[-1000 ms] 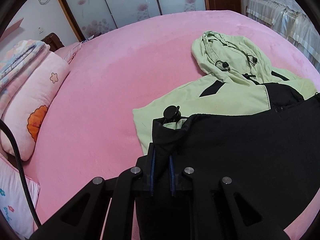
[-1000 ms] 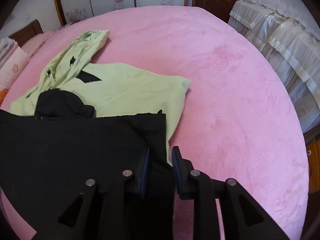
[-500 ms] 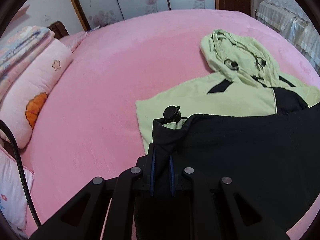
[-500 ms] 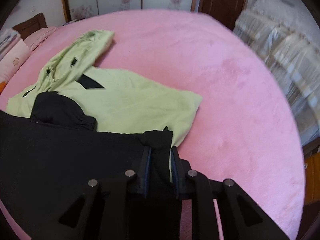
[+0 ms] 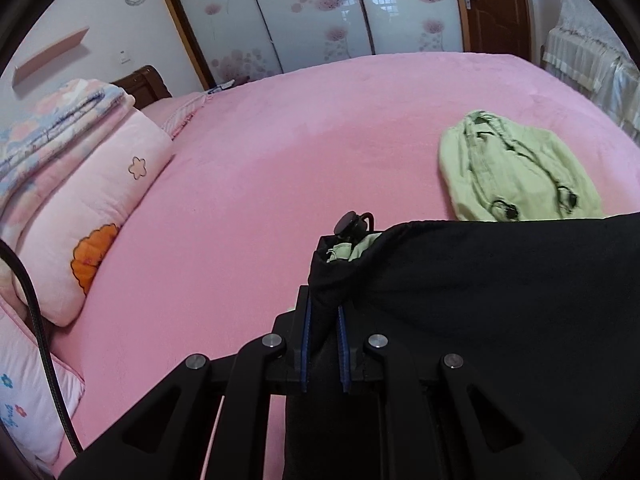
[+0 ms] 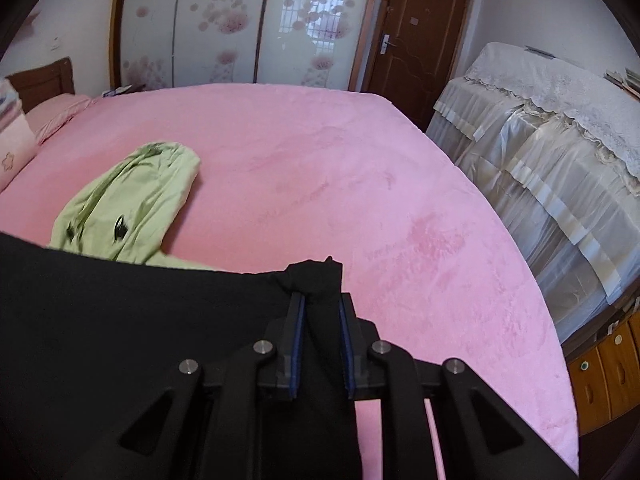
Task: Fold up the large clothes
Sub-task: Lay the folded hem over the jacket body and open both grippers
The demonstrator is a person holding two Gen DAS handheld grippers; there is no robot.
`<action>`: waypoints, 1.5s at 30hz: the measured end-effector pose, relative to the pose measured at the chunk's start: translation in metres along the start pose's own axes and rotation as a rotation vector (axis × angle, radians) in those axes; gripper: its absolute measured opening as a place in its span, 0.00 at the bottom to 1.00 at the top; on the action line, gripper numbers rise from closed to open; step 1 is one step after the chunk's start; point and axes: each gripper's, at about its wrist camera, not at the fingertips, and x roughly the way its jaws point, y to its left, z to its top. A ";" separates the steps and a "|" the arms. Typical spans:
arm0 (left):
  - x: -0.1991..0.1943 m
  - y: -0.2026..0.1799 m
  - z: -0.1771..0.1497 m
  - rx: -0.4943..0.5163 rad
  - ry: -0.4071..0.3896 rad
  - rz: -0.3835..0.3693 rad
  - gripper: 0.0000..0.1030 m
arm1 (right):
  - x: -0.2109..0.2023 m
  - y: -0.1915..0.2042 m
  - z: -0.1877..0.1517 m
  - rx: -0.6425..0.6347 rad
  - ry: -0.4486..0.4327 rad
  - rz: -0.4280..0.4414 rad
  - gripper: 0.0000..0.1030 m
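Your left gripper (image 5: pixel 323 312) and right gripper (image 6: pixel 320 312) each pinch a corner of the black hem (image 5: pixel 500 280) (soft, limp, likely sagging between them) at lower centre; the green hood (image 6: pixel 132 200) lies beyond on the pink bed (image 6: pixel 320 168).

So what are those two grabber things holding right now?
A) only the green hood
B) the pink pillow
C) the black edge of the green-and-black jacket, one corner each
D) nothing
C: the left gripper and right gripper each pinch black jacket fabric.
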 end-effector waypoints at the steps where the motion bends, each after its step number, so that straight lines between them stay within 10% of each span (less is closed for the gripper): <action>1: 0.009 -0.001 0.003 -0.007 0.004 0.014 0.09 | 0.005 0.002 0.003 0.014 -0.006 -0.004 0.15; 9: 0.112 -0.010 -0.014 -0.030 0.164 0.292 0.07 | 0.091 0.031 -0.014 -0.026 0.161 -0.140 0.18; 14: 0.125 0.001 -0.029 -0.100 0.181 0.255 0.08 | 0.086 0.033 -0.020 -0.022 0.136 -0.141 0.25; 23: 0.015 0.012 -0.023 -0.175 0.036 -0.027 0.15 | -0.008 0.042 -0.011 0.122 0.058 0.064 0.26; 28: -0.044 -0.038 -0.043 -0.133 0.049 -0.266 0.44 | -0.056 0.111 -0.031 0.078 0.101 0.267 0.26; 32: -0.039 -0.077 -0.069 -0.144 0.108 -0.316 0.58 | -0.065 0.170 -0.067 0.052 0.169 0.412 0.31; 38: -0.004 -0.094 -0.107 -0.111 0.125 -0.141 0.58 | -0.035 0.165 -0.122 -0.036 0.217 0.259 0.29; 43: 0.008 -0.043 -0.124 -0.165 0.104 -0.056 0.58 | -0.028 0.063 -0.148 -0.010 0.152 -0.077 0.32; 45: 0.012 -0.026 -0.129 -0.181 0.104 -0.049 0.58 | -0.020 0.016 -0.159 0.095 0.181 -0.029 0.28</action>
